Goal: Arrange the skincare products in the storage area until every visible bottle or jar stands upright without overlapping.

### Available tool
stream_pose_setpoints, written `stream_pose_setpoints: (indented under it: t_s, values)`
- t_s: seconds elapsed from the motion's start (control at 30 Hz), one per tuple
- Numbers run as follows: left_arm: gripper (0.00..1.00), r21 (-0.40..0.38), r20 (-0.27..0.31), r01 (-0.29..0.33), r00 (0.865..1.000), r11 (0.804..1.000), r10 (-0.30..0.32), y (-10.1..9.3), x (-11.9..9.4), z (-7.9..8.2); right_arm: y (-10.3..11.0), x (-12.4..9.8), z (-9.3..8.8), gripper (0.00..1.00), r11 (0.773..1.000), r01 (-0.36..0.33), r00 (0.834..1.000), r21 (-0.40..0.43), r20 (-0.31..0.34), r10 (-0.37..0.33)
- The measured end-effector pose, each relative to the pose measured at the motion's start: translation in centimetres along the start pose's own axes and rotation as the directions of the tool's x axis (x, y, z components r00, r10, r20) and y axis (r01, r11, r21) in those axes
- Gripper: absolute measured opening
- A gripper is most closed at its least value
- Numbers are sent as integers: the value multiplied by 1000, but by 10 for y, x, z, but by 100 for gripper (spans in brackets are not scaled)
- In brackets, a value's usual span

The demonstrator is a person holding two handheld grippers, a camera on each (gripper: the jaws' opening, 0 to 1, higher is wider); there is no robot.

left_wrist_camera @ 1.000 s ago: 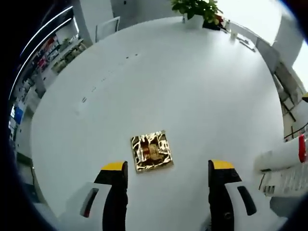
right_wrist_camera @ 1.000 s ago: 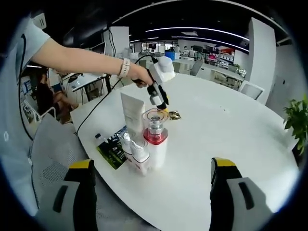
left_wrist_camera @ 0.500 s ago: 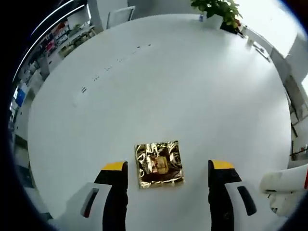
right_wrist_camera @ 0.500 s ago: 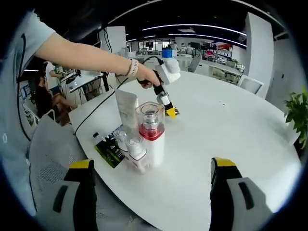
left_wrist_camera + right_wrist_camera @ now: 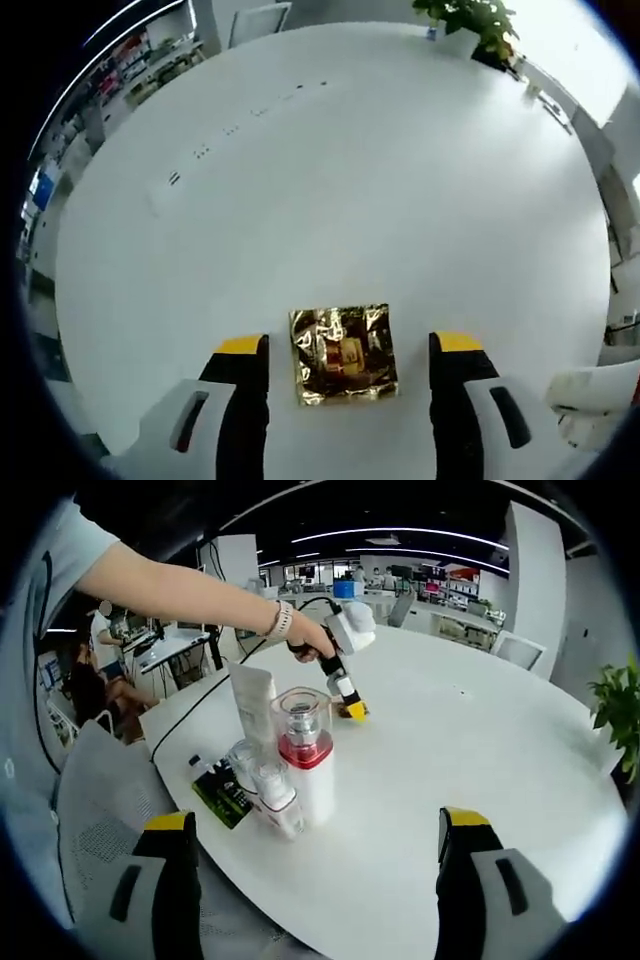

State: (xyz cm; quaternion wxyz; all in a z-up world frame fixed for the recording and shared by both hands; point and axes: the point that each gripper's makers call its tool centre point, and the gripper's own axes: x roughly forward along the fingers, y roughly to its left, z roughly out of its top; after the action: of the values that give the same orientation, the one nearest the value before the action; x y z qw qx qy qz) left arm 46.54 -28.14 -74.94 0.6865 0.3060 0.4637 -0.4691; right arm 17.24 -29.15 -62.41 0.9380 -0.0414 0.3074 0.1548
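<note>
A square gold foil sachet [image 5: 343, 352] lies flat on the white table [image 5: 350, 170], directly between the spread jaws of my left gripper [image 5: 347, 346], which is open. In the right gripper view a hand holds that left gripper [image 5: 350, 708] low over the sachet [image 5: 342, 713]. Closer in, a cluster stands upright: a white bottle with a red band and clear cap [image 5: 303, 765], a white tube [image 5: 250, 702] behind it, and small clear-capped bottles [image 5: 262, 780] beside it. My right gripper [image 5: 318, 825] is open and empty, short of the cluster.
A dark green printed card [image 5: 222, 792] lies at the table's near edge by the cluster. White tubes [image 5: 592, 388] poke in at the lower right of the left gripper view. Potted plants [image 5: 470, 18] [image 5: 620, 715] stand at the table's far side. A grey chair [image 5: 105, 810] sits alongside.
My left gripper has come down and forward over the gold sachet, which now lies between its jaws. The right gripper's view has shifted only slightly.
</note>
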Motion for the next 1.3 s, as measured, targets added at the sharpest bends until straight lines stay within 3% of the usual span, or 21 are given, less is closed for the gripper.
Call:
stream_pose_setpoints:
  t_s: [0.3,0.57,0.77,1.1,1.3]
  values:
    - [58,-28,-45,-25,999,999,24,2,-1,-1,-2,0,1,100,1000,3,1000,5,5,-3]
    - [37,-41,-57,-24,998,999,22,5,-4,-5,0,0,3,100,1000,-5,1000,-6,7,5]
    - [37,-32,-52,-24,998,999,22,6,-4,-5,0,-1,3,100,1000,-2,1000,-11,2,2]
    - [37,77,-104,12,995,997,-4,-4,-11,-22,3,-1,5,100,1000,-3,1000,-20,4,3]
    - [37,179,-143,23,990,984,3,-5,-21,-34,6,-2,9,100,999,-8,1000,-33,10,8]
